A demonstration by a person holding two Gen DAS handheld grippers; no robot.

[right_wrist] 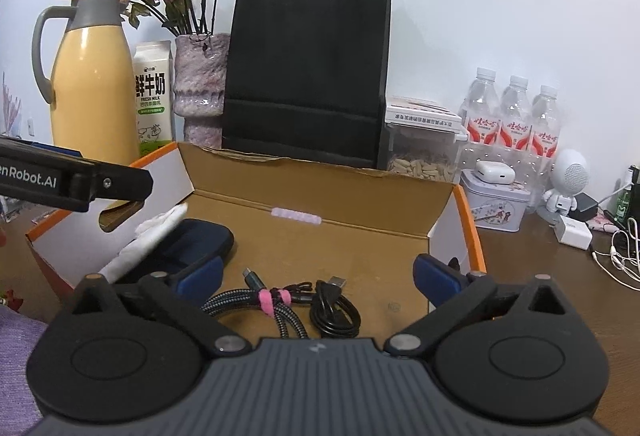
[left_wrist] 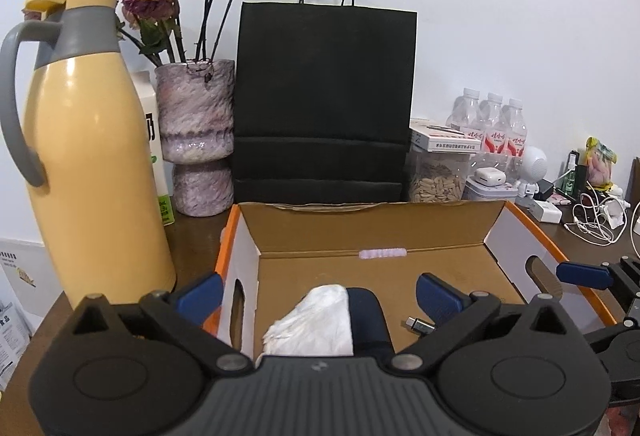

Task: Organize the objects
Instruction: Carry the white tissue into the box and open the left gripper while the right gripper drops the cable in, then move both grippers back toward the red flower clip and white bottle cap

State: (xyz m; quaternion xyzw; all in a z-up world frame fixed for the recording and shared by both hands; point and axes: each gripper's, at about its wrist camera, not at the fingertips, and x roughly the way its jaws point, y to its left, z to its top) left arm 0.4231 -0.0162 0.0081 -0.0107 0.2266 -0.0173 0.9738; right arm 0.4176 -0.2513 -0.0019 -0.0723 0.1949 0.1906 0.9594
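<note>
An open cardboard box (left_wrist: 380,224) with orange edges stands on the brown table. In it lie a white cloth (left_wrist: 316,320) and a dark blue case (left_wrist: 368,316), right under my left gripper (left_wrist: 320,294), which is open and holds nothing. A small metal adapter (left_wrist: 420,326) lies beside the case. In the right wrist view my right gripper (right_wrist: 318,276) is open over the box (right_wrist: 320,191), just above a braided cable with pink ties (right_wrist: 256,302) and a coiled black cable (right_wrist: 336,312). The case (right_wrist: 192,244) and cloth (right_wrist: 156,236) lie to its left.
Behind the box stand a yellow jug (left_wrist: 92,155), a milk carton (right_wrist: 154,95), a vase of dried roses (left_wrist: 196,135) and a black paper bag (left_wrist: 324,95). To the right are a seed jar (right_wrist: 424,155), water bottles (right_wrist: 516,115), a tin (right_wrist: 496,203), chargers and white cords (left_wrist: 592,224).
</note>
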